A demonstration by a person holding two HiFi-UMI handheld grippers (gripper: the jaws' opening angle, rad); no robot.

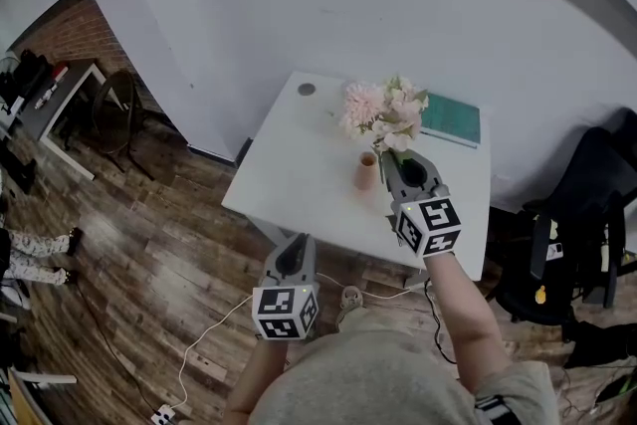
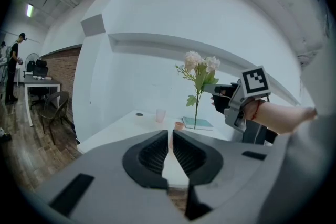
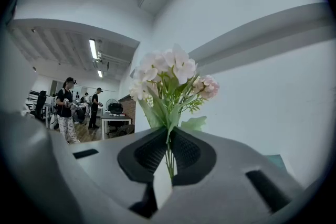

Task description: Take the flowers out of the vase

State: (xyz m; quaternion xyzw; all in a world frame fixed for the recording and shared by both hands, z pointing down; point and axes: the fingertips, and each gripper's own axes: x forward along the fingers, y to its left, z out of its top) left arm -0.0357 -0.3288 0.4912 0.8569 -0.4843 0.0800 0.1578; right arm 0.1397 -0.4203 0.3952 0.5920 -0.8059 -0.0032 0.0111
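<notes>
Left gripper [image 1: 296,252] is hanging shut, empty, off the table [image 1: 284,176] near edge. Right gripper [image 1: 393,154] is clamping the flowers [image 1: 386,111] by the stems, clear of the vase [image 1: 367,170] just left; tabletop beyond lying open.

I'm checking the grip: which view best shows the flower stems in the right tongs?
The right gripper view: the stems sit pinched in the right tongs, seen close up. The head view shows only the blooms beyond the tongs. The left gripper view shows stems and blooms small, side-on.
</notes>
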